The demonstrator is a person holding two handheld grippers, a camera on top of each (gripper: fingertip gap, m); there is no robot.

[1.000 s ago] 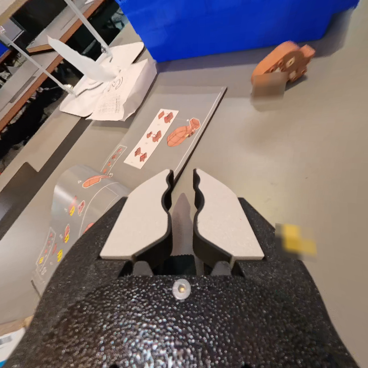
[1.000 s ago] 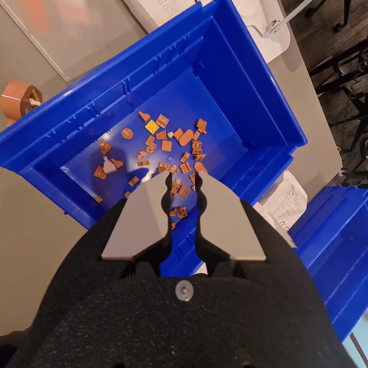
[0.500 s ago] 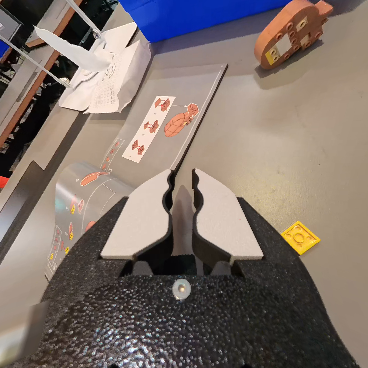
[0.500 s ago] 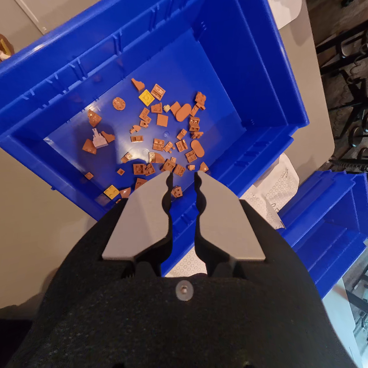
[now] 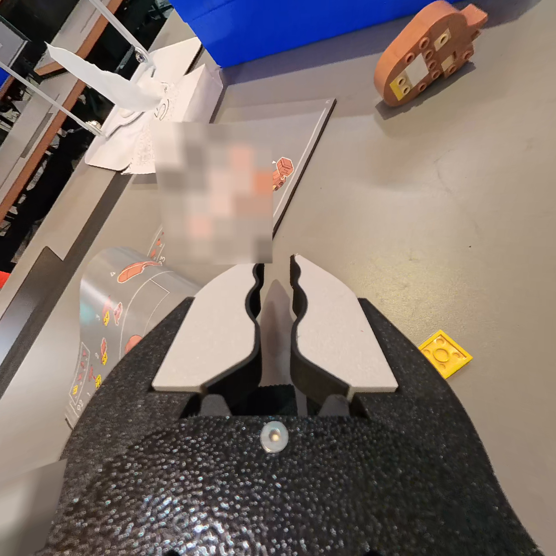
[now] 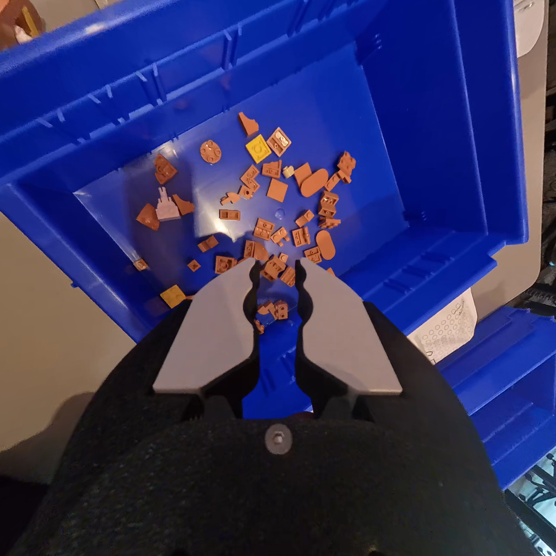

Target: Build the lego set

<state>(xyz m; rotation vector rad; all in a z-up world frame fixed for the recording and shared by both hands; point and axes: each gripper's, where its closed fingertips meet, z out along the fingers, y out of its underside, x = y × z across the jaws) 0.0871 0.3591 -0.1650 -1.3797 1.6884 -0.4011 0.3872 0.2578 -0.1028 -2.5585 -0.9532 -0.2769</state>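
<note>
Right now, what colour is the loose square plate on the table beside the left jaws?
Yellow plate; clearest in the left wrist view.

Soft overhead light falls evenly on the grey surface [image 5: 421,210], with faint shadows beside the brown brick model [image 5: 427,51]. Glare streaks the blue bin [image 6: 421,120] floor. Wide-angle bending warps picture edges; a mosaic patch blurs the instruction sheet [image 5: 301,156].
</note>
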